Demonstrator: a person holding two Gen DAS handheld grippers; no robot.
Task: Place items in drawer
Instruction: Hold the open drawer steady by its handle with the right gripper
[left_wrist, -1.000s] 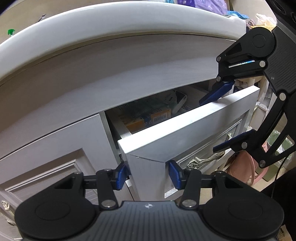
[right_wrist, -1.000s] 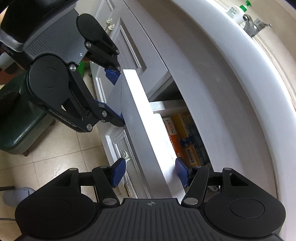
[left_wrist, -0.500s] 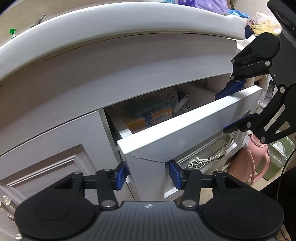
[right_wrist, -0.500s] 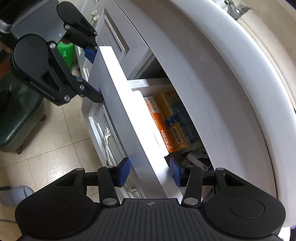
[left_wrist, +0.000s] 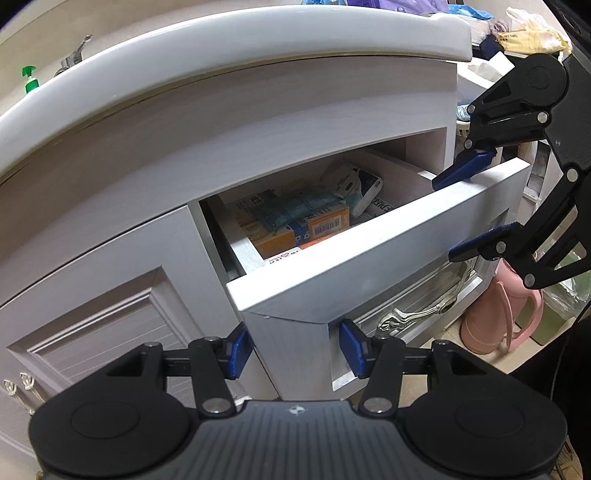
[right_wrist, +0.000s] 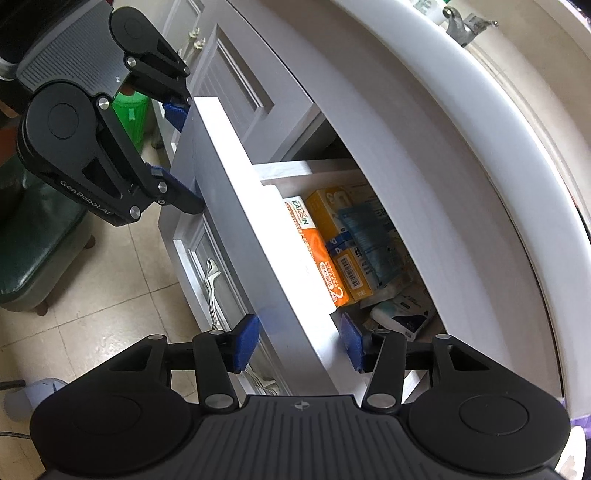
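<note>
The white drawer front of the vanity stands pulled partway out. Inside lie an orange box, a yellow box, a blue packet and a white pack. My left gripper straddles the front's left corner; its jaws are opening, and a thin gap shows at the right pad. My right gripper straddles the other end. One pad sits on the outer face and one behind the panel. They still press on it as the jaws ease open. Each gripper also shows in the other's view, the left gripper and the right gripper.
A white basin rim overhangs the drawer closely. The drawer's metal handle is on its face. A panelled cabinet door is to the left. On the tiled floor stand a pink jug, a dark green stool and a green bin.
The drawer has slid further out, and more of the boxes inside shows. Both grippers stayed at the two ends of its front and came back with it.
</note>
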